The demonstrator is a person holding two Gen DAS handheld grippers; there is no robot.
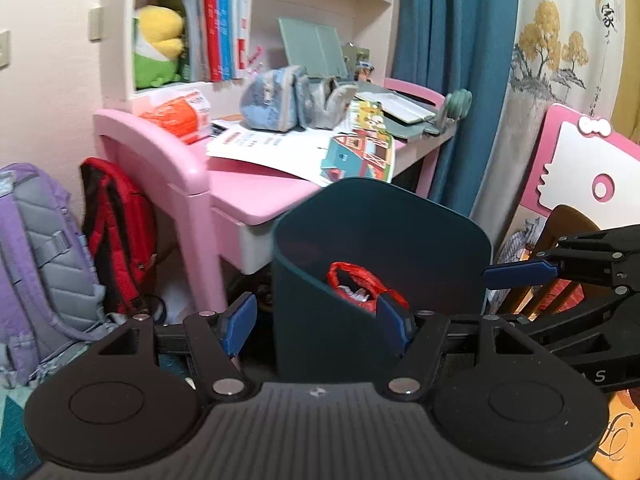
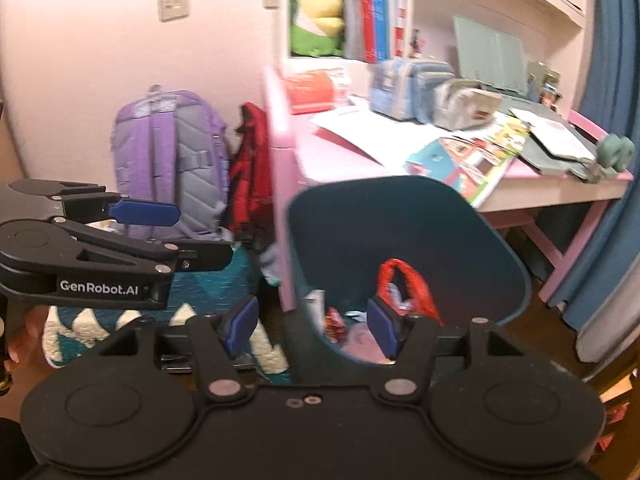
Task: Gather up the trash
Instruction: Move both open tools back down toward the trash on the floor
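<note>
A dark teal trash bin (image 1: 360, 248) stands on the floor before a pink desk (image 1: 240, 192); it also shows in the right wrist view (image 2: 420, 220). Inside lies a red plastic bag (image 1: 360, 284) with crumpled trash, seen too in the right wrist view (image 2: 404, 284) beside other wrappers (image 2: 336, 324). My left gripper (image 1: 316, 320) is open and empty, its jaws either side of the bin's near wall. My right gripper (image 2: 312, 320) is open and empty over the bin's near rim. Each gripper shows from the side in the other's view, the right (image 1: 516, 272) and the left (image 2: 144, 212).
The desk holds papers (image 1: 280, 148), pencil cases (image 1: 276, 100), a picture book (image 1: 360, 152) and an orange pack (image 1: 180, 114). A purple backpack (image 1: 36, 248) and a red bag (image 1: 116, 232) stand at the desk's left. A pink chair (image 1: 580, 176) is on the right, by a blue curtain (image 1: 452, 80).
</note>
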